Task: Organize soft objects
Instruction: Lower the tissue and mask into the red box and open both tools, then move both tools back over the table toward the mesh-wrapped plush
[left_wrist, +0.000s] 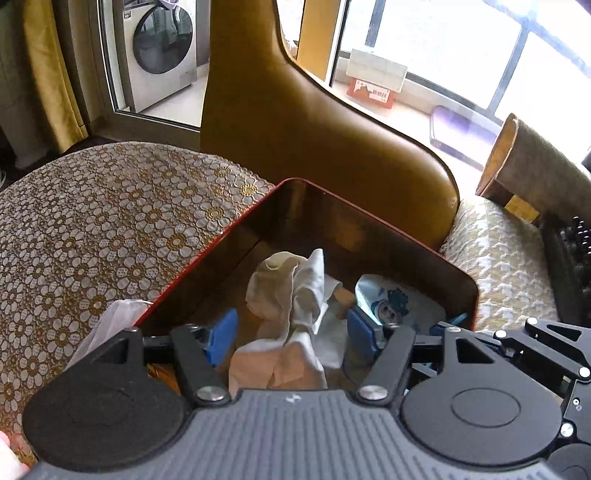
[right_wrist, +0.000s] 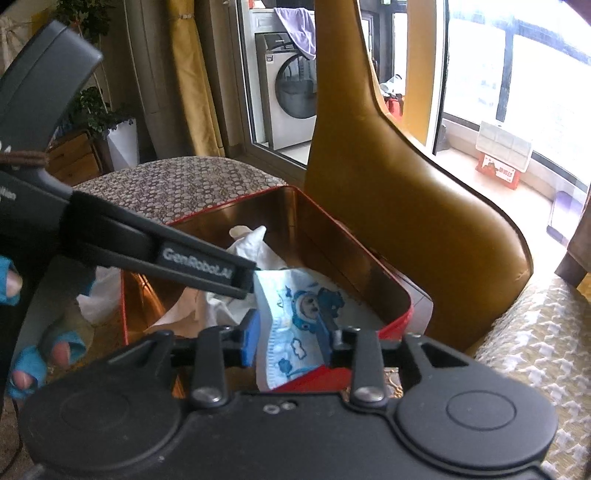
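A red tin box with a shiny gold inside stands on the patterned tablecloth. White crumpled cloths lie inside it. My left gripper is open over the box, its blue pads on either side of the white cloths without touching them. A soft blue-and-white cartoon packet leans against the box's near wall; it also shows in the left wrist view. My right gripper is open around this packet, with gaps at both pads. The left gripper's body crosses the right wrist view.
A tan leather chair back rises right behind the box. A houndstooth seat cushion lies to the right. A white plastic bag lies on the table left of the box. A washing machine stands behind glass.
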